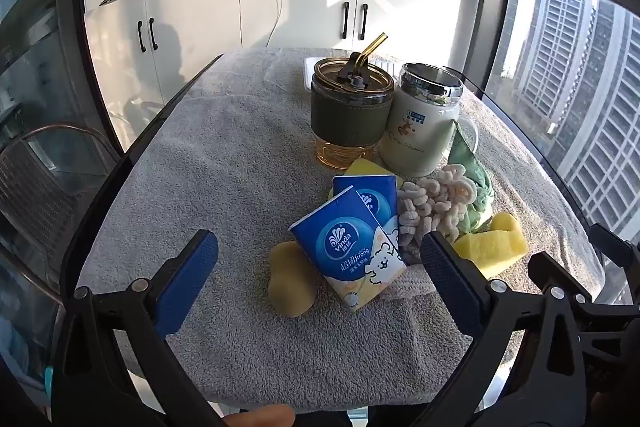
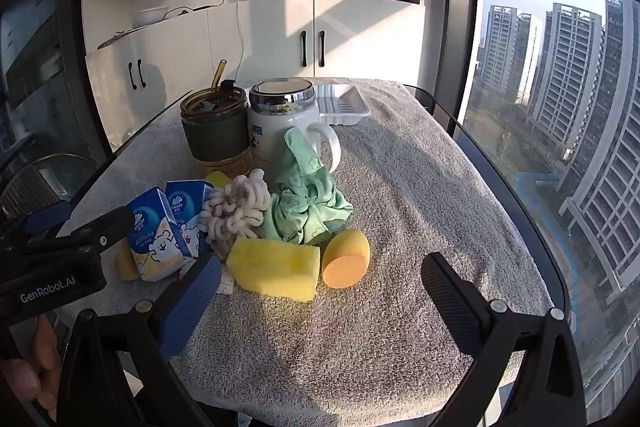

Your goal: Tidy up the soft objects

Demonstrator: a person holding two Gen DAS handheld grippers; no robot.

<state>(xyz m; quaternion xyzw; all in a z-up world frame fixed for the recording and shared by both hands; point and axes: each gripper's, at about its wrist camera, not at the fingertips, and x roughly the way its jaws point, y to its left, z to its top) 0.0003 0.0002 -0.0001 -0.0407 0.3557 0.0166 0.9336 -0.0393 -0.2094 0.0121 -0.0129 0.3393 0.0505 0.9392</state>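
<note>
A pile of soft things lies on the grey towel-covered table (image 1: 224, 155). Two blue Vinda tissue packs (image 1: 352, 251) (image 2: 160, 231) lean together. Beside them lie a cream chenille mop head (image 1: 432, 203) (image 2: 236, 211), a green cloth (image 2: 304, 199) (image 1: 472, 183), a yellow rectangular sponge (image 2: 276, 267) (image 1: 492, 247) and an orange egg-shaped sponge (image 2: 346, 259). Another yellowish sponge (image 1: 290, 279) lies left of the packs. My left gripper (image 1: 320, 263) is open, its jaws either side of the front tissue pack. My right gripper (image 2: 320, 283) is open and empty, just short of the yellow sponge.
A green-sleeved glass tumbler with a straw (image 1: 350, 107) (image 2: 214, 123) and a white lidded mug (image 1: 424, 123) (image 2: 284, 123) stand behind the pile. A white plastic tray (image 2: 344, 105) sits at the far table edge. White cabinets (image 1: 256, 7) stand beyond; windows (image 2: 560, 107) run along the right.
</note>
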